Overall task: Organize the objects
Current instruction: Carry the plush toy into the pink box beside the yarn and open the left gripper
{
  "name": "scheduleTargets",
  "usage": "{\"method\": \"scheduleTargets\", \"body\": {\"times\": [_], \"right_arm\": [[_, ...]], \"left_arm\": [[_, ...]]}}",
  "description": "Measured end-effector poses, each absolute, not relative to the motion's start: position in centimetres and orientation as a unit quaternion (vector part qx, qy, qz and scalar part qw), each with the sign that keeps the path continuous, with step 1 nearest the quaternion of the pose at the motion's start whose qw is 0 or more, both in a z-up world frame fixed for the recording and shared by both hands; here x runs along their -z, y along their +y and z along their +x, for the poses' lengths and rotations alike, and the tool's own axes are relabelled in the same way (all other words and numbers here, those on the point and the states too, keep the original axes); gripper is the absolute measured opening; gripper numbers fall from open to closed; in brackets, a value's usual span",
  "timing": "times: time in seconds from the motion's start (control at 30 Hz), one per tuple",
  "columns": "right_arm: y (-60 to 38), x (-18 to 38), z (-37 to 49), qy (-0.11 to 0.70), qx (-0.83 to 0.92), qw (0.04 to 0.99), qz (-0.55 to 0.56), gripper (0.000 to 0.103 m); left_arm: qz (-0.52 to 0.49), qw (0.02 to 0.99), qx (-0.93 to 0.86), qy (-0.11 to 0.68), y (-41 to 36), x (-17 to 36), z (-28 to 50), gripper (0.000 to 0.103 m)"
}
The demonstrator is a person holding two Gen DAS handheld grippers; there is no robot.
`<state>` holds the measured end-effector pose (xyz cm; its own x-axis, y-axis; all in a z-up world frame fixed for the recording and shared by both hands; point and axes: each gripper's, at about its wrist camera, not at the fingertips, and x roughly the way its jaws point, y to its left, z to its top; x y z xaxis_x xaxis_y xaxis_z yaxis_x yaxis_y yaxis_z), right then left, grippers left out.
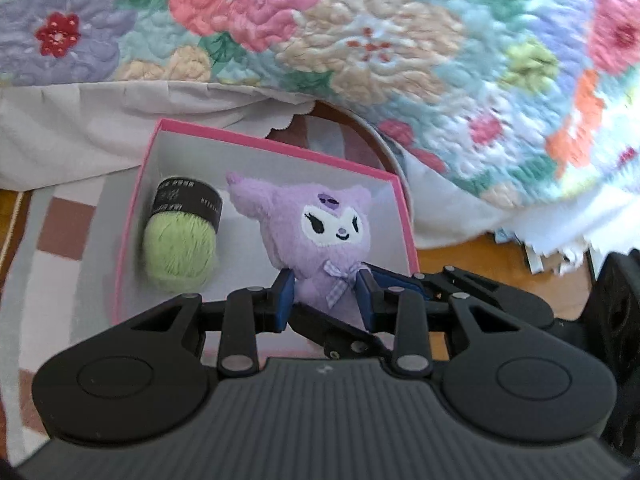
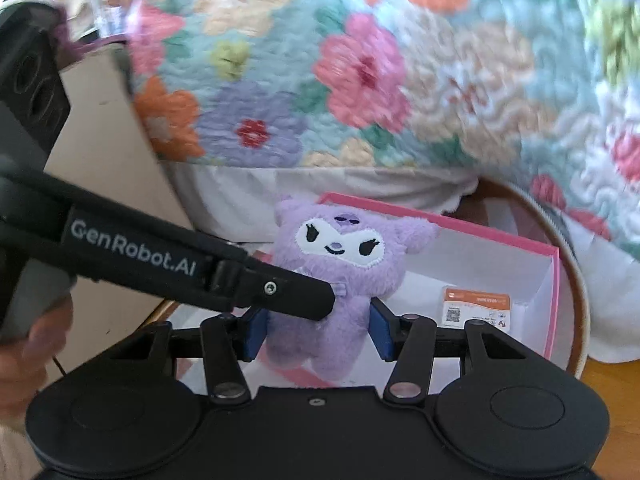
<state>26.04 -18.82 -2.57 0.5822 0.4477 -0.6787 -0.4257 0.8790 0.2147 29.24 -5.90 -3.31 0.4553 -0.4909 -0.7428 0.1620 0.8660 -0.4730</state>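
Note:
A purple plush toy (image 1: 320, 232) with a white face and a checked bow hangs above a pink box (image 1: 264, 144) with a white inside. My left gripper (image 1: 325, 300) is shut on its lower body, blue pads pressing in from both sides. In the right wrist view the same plush toy (image 2: 340, 264) sits between the blue pads of my right gripper (image 2: 319, 332), which is shut on its belly. The left gripper's black finger (image 2: 280, 288) reaches in from the left to the toy's neck. A green ball of yarn (image 1: 180, 248) with a black band lies in the box.
A floral quilt (image 1: 360, 40) hangs down behind the box. The pink box (image 2: 440, 220) holds a labelled card (image 2: 476, 308) and rests by a round brown tray (image 2: 576, 272). A cardboard box (image 2: 104, 140) stands at the left, with a person's hand (image 2: 36, 344) below it. Checked rug (image 1: 60, 232), wooden floor (image 1: 460, 272).

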Motion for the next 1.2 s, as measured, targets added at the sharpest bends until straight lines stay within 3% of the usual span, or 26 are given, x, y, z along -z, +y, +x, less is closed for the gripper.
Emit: {"method": "scheduleTargets", "body": {"times": [0.53,1.2], "right_arm": [[-19.9,11.3,34.8,0.504,-0.253,0.826,0.010,0.057],[-18.0,13.9,39.6,0.563,-0.204,0.801,0.028,0.060]], "left_arm": [[-0.200,0.797,0.161,0.547,-6.7,13.7,35.5,0.032],[-0.170,0.809,0.114,0.551,-5.7,15.3,38.1,0.033]]}}
